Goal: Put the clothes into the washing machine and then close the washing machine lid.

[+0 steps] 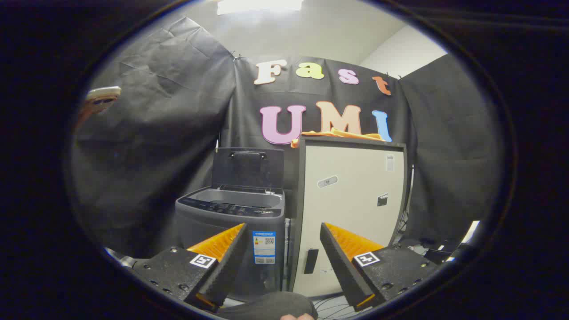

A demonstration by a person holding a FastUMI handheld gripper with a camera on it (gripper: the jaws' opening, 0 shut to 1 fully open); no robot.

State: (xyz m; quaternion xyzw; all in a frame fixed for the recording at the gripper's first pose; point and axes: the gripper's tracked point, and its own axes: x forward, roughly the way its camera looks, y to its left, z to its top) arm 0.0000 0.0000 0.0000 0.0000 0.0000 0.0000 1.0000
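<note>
A dark grey top-loading washing machine [231, 222] stands on the floor ahead of my fingers, a little to the left. Its lid [247, 167] is raised upright at the back, and the tub opening [235, 198] shows. An orange garment [338, 134] lies on top of a tall cream cabinet [351, 209] right of the washer, well beyond the fingers. My gripper [282, 231] is open, with nothing between its fingers, some way back from both.
Black cloth walls close the booth at the back and on both sides. A phone on a holder [101, 98] sits high on the left. Cables [331, 306] lie on the floor below the cabinet. A dark rounded object [271, 306] lies just under the fingers.
</note>
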